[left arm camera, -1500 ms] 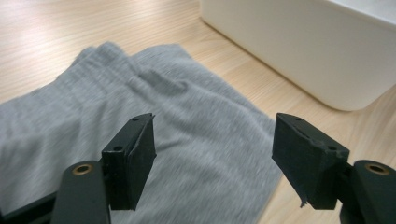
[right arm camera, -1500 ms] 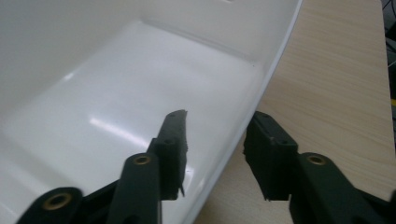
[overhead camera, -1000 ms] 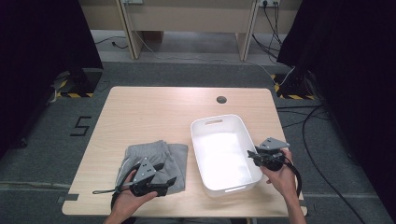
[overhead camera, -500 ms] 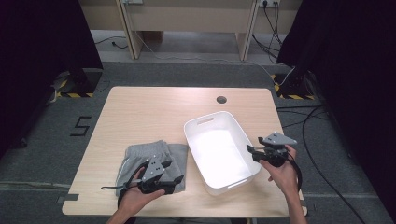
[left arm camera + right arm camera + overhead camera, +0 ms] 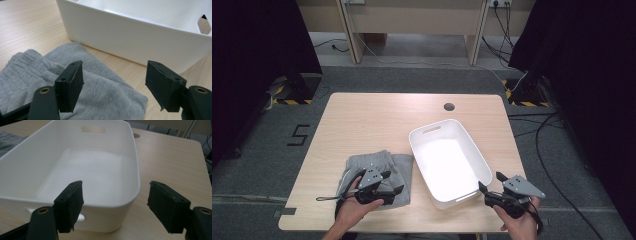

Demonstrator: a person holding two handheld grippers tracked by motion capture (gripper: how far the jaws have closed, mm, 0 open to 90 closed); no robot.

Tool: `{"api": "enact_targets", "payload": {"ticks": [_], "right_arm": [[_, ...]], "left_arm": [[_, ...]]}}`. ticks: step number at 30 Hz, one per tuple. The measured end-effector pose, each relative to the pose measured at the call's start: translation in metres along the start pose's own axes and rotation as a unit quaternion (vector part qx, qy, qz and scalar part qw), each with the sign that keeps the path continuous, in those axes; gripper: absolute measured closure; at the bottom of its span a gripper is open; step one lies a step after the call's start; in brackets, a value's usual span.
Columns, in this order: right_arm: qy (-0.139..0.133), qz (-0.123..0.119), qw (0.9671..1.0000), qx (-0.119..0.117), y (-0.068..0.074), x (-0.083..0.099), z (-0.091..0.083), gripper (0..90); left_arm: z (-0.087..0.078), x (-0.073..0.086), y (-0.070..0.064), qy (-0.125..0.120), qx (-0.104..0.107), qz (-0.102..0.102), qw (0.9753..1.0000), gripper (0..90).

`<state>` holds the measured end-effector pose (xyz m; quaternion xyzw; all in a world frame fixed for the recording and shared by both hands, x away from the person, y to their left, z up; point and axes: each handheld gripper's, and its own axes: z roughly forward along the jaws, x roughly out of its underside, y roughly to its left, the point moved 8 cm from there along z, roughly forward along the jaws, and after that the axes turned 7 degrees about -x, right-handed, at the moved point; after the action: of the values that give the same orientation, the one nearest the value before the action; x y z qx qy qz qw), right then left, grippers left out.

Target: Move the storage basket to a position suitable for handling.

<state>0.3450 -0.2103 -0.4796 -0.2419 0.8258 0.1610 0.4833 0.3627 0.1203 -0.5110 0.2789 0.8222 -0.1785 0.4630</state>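
High view: white bin [image 5: 449,167] empty | grey garment [image 5: 374,172] beside it | both grippers' fingers released

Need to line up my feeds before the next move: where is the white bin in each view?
High view: white bin, centre-right on the table.
Left gripper view: its side wall across the top.
Right gripper view: its open inside, centre-left.
Shared landmark: the grey folded garment beside it.

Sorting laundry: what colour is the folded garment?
Heather grey garment, clearest in the left gripper view.
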Motion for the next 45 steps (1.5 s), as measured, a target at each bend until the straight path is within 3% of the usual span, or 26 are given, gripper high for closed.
{"api": "enact_targets", "payload": {"ticks": [1, 3, 5, 8, 15, 19, 21, 28, 32, 35, 39, 44, 45], "right_arm": [[0.004, 0.003, 1.0000, 0.004, 0.001, 0.005, -0.002, 26.2], [0.007, 0.014, 0.9998, 0.016, 0.003, 0.018, -0.003, 13.2], [0.012, 0.017, 0.9998, 0.006, 0.005, 0.027, -0.002, 17.2], [0.021, 0.014, 0.9996, -0.008, 0.011, 0.038, 0.003, 16.1], [0.030, 0.015, 0.9994, -0.012, 0.013, 0.047, 0.018, 17.4], [0.014, 0.023, 0.9996, -0.004, 0.005, 0.044, 0.023, 25.6], [0.014, 0.026, 0.9996, -0.002, 0.000, 0.044, 0.023, 22.5], [0.014, 0.015, 0.9998, -0.001, -0.019, 0.038, 0.028, 24.9], [0.025, 0.004, 0.9997, -0.001, -0.041, 0.031, 0.036, 24.0], [0.028, 0.008, 0.9995, -0.010, -0.054, 0.029, 0.040, 22.6], [0.034, 0.011, 0.9993, -0.002, -0.066, 0.025, 0.045, 23.0], [0.038, 0.010, 0.9992, 0.005, -0.074, 0.022, 0.049, 23.1], [0.037, 0.018, 0.9991, 0.001, -0.078, 0.021, 0.051, 23.6]], "left_arm": [[0.000, 0.001, 0.001, 0.001, -0.001, -0.001, 1.0000, 29.9], [0.001, 0.000, 0.003, 0.001, -0.003, -0.004, 1.0000, 29.6], [0.003, -0.001, 0.005, 0.001, -0.004, -0.006, 1.0000, 29.4], [0.005, -0.001, 0.008, 0.003, -0.004, -0.012, 0.9999, 29.1], [0.009, -0.009, 0.020, -0.006, -0.010, -0.032, 0.9994, 28.9], [0.011, -0.017, 0.021, -0.010, -0.010, -0.031, 0.9994, 28.9], [0.013, -0.019, 0.021, -0.007, -0.011, -0.026, 0.9996, 28.8], [0.019, -0.026, 0.027, -0.006, -0.015, -0.024, 0.9996, 28.0], [0.027, -0.042, 0.038, -0.013, -0.029, -0.031, 0.9990, 28.0], [0.036, -0.053, 0.046, -0.015, -0.044, -0.026, 0.9986, 28.0], [0.051, -0.064, 0.050, -0.008, -0.040, -0.038, 0.9984, 28.4], [0.066, -0.074, 0.053, -0.005, -0.044, -0.038, 0.9983, 27.5], [0.069, -0.079, 0.055, -0.010, -0.048, -0.042, 0.9979, 27.3]]}}
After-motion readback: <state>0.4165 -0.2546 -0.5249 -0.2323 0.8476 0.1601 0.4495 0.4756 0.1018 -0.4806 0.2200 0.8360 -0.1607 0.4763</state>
